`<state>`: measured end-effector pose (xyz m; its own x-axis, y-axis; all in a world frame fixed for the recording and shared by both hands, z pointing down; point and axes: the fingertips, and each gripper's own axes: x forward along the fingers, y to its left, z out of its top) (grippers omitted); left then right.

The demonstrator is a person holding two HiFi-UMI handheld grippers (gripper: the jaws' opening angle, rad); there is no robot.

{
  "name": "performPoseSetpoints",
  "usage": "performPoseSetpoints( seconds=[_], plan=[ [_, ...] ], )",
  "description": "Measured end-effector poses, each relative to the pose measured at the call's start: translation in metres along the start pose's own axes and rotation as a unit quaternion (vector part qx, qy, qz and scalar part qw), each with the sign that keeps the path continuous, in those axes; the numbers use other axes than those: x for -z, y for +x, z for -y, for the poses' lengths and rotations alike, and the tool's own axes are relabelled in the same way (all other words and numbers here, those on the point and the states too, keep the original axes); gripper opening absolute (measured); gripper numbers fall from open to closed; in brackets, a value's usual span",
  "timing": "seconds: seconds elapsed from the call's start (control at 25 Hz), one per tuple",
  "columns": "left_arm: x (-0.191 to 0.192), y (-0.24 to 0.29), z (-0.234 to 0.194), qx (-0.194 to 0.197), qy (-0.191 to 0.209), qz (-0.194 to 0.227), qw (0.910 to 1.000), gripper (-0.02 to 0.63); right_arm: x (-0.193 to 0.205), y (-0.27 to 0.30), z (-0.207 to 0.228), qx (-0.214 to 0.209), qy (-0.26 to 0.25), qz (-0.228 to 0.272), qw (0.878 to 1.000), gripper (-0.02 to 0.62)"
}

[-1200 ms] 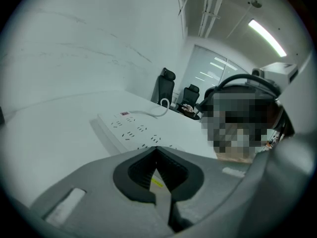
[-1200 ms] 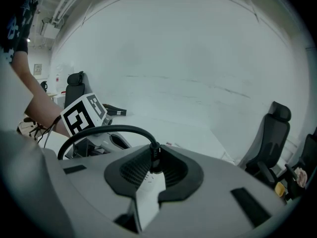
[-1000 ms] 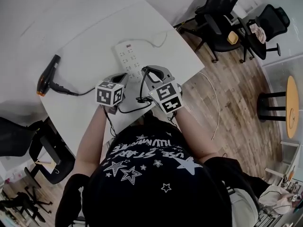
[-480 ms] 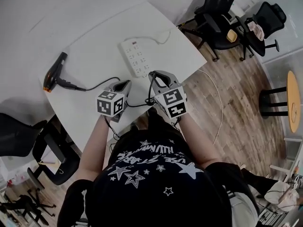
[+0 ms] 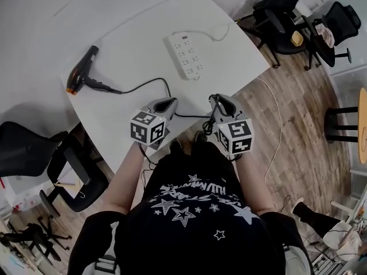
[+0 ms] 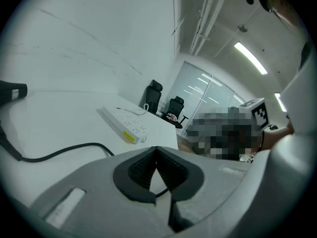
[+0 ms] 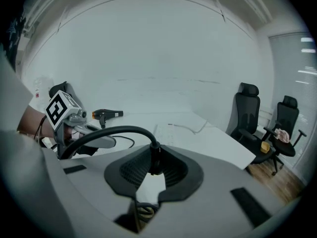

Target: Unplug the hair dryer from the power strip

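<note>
Right claw pinches the plug of the hair dryer, well short of the power strip ahead. Best to lower it gently, keeping the cord slack. Left claw is closed and empty.

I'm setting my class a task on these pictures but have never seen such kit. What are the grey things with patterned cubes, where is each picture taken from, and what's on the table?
They are hand-held two-jaw grippers, one in each hand; the cubes belong to them. The head view looks down from the person's head at the left gripper and right gripper. The other two views ride on the grippers, looking along their jaws. On the white table lie a black hair dryer and a white power strip. The right gripper is shut on the plug end of the dryer's cord, out of the strip; the left gripper is shut on nothing.
</note>
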<state>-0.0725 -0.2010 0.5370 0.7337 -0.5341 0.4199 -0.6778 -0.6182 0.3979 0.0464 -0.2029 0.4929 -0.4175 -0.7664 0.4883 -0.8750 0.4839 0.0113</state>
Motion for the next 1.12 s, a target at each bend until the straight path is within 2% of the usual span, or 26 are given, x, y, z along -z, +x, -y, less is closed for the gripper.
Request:
performPoseSetpoints(
  seconds=[0.28, 0.72, 1.12],
  plan=[
    [0.002, -0.012, 0.008, -0.007, -0.018, 0.025, 0.9995, 0.008, 0.002, 0.001, -0.003, -0.011, -0.004, 0.001, 1.0, 0.063],
    [0.001, -0.038, 0.064, -0.045, -0.023, 0.067, 0.9965, 0.008, 0.021, -0.051, -0.019, -0.048, -0.007, 0.015, 0.999, 0.071],
    [0.041, -0.083, 0.105, -0.083, -0.034, 0.075, 0.9931, 0.008, 0.049, -0.103, -0.044, -0.073, -0.012, 0.025, 0.997, 0.074]
  ],
)
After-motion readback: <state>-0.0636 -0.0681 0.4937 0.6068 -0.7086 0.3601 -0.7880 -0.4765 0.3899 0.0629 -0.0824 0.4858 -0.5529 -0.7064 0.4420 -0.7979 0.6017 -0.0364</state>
